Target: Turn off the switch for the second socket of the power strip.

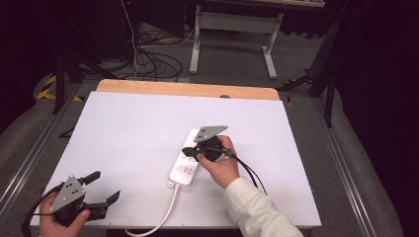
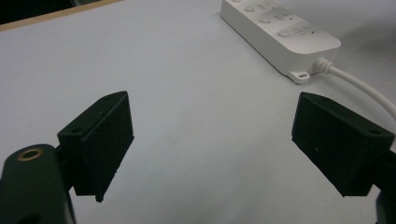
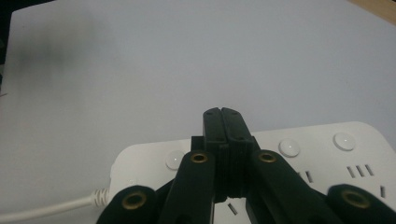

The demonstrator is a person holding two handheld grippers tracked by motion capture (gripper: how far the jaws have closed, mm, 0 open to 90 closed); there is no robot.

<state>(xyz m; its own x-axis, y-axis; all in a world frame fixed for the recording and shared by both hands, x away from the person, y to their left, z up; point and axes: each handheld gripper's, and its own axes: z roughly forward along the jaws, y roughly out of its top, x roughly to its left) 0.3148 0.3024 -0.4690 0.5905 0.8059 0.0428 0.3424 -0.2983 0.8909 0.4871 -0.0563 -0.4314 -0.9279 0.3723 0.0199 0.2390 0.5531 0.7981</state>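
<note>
A white power strip (image 1: 187, 159) with round buttons and several sockets lies near the middle of the white board; its white cable (image 1: 160, 217) runs off the near edge. My right gripper (image 1: 189, 151) hovers over the strip's near half, jaws pressed together with nothing between them; in the right gripper view the closed tips (image 3: 221, 116) sit above the strip (image 3: 327, 154) near its cable end. My left gripper (image 1: 106, 188) rests at the near left corner, jaws wide apart and empty. In the left gripper view the strip's cable end (image 2: 285, 35) lies ahead to the right.
The white board (image 1: 148, 128) lies on a wooden table (image 1: 188, 89). Beyond the far edge are floor cables (image 1: 153, 61) and a white desk frame (image 1: 237, 34). Metal rails (image 1: 29, 153) run along both sides.
</note>
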